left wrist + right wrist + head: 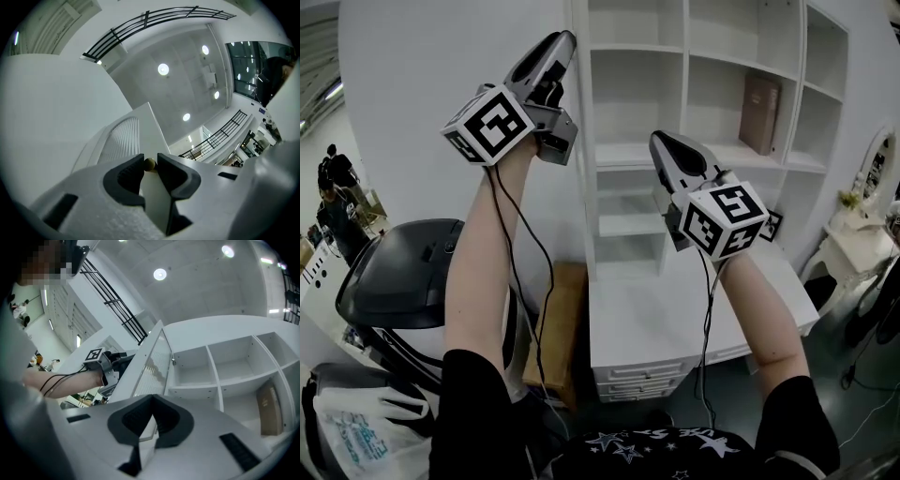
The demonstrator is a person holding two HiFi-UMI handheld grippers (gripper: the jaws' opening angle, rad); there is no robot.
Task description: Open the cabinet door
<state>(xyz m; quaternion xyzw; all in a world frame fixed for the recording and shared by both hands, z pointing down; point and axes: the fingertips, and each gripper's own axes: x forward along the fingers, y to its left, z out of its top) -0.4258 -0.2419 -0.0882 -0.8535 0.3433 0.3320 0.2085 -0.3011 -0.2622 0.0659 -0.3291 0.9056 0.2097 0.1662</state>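
The cabinet door (pixel 151 363), white with a ribbed glass pane, stands swung out from the open shelf unit (pixel 712 155). Its small brass knob (pixel 149 163) sits pinched between the dark pads of my left gripper (pixel 150 165). In the head view this left gripper (pixel 564 42) is raised high at the shelf unit's left side. From the right gripper view, the left gripper (pixel 110 363) shows at the door's outer edge. My right gripper (pixel 661 141) hovers in front of the middle shelves. In its own view, the right gripper (pixel 152 411) has its tips together with nothing between them.
A brown book (pixel 759 112) leans on a shelf at the right. A white counter with drawers (pixel 656 309) lies below the shelves. A wooden stool (pixel 558 319) and a black chair (pixel 403 272) stand at the left, a white dressing table (pixel 853 234) at the right.
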